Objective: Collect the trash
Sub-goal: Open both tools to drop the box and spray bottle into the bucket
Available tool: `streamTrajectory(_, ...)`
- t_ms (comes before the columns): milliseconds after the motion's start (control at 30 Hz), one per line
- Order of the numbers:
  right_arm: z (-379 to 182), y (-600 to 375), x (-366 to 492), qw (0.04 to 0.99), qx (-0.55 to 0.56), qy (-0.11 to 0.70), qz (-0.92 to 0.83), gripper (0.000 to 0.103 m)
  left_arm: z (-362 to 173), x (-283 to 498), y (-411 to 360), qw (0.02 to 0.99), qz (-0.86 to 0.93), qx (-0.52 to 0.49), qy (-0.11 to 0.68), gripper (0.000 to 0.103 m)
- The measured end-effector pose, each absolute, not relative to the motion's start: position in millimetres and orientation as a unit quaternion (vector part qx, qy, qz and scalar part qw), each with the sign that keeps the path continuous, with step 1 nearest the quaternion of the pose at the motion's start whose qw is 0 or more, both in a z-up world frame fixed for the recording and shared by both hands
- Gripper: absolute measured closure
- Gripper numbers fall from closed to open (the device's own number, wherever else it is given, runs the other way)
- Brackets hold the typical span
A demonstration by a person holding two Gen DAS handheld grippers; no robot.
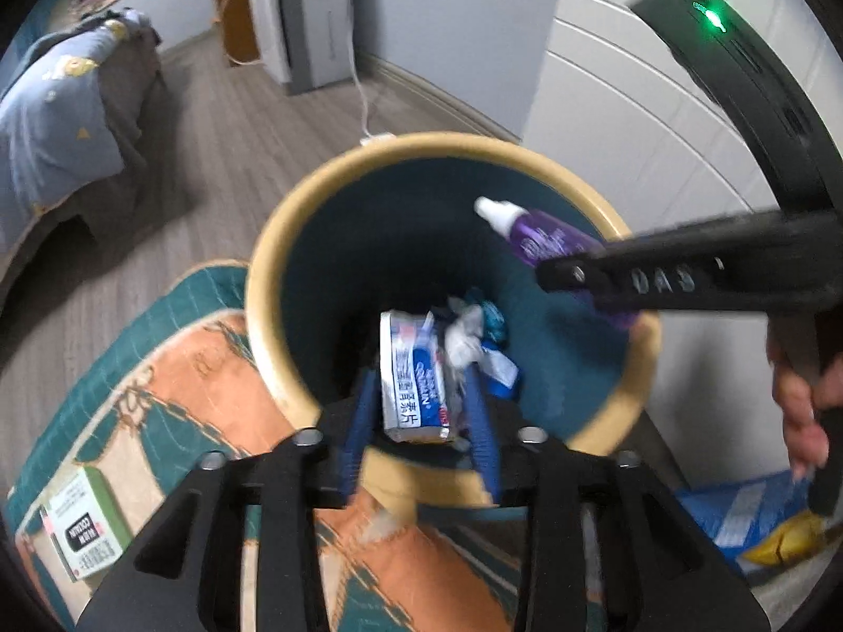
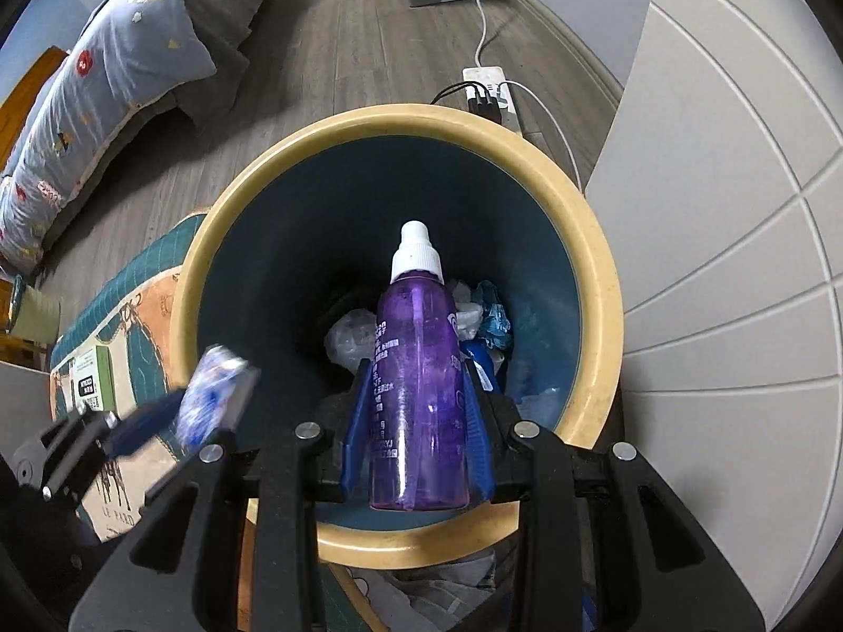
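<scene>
The bin mouth is wide and unobstructed above, its upper walls bare; crumpled trash fills only the bottom. Both tongs crowd the near rim, the left tongs with a box, the right tongs with a purple bottle. A white cabinet stands close on the right.

- A grey wood-plank floor is seen across the room.
- A pale blue-grey wall is met by a curved skirting board.
- A white panelled surface, cabinet or door, is seen at the right.
- A bed with a blue patterned duvet is placed at the left.
- A white and grey appliance stands by the wall, beside a wooden piece.
- A white power strip lies on the floor.
- A teal and orange rug is spread nearby.
</scene>
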State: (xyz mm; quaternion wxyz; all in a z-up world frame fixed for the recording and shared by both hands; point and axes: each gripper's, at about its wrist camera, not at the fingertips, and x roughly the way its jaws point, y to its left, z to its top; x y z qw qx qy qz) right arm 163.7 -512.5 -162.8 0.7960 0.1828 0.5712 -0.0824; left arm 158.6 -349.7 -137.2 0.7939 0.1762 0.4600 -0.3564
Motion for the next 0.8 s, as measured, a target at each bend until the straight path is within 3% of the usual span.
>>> streamTrajectory(67, -165.2, -513.3, 165.4, 0.795, 0.184, 0.572, -0.081, 0.071, -137.4, 160.0, -347.3, 0.797, -0.354, 0.177, 0.456, 0.049)
streamTrajectory(267, -176.4, -508.6, 174.3, 0.793, 0.180, 0.577, -0.079, 0.071, -139.5, 163.0, -335.0, 0.807, -0.340, 0.181, 0.449, 0.036)
streamTrajectory(467, -170.9, -499.9, 186.8, 0.817, 0.163, 0.548, -0.078, 0.068, -140.2, 165.3, -322.7, 0.813, -0.333, 0.185, 0.441, 0.032)
streamTrajectory(533, -166.6, -499.8, 186.8, 0.823, 0.155, 0.538, -0.093, 0.037, -139.9, 165.8, -321.5, 0.813, -0.334, 0.191, 0.438, 0.032)
streamTrajectory(667, -162.5, -503.9, 184.9, 0.826, 0.152, 0.532, -0.104, 0.035, -138.9, 165.6, -320.4, 0.814, -0.336, 0.190, 0.434, 0.031)
streamTrajectory(800, -162.0, -506.3, 181.0, 0.823, 0.147, 0.537, -0.113, 0.016, -138.0, 163.7, -317.1, 0.817, -0.332, 0.181, 0.435, 0.020)
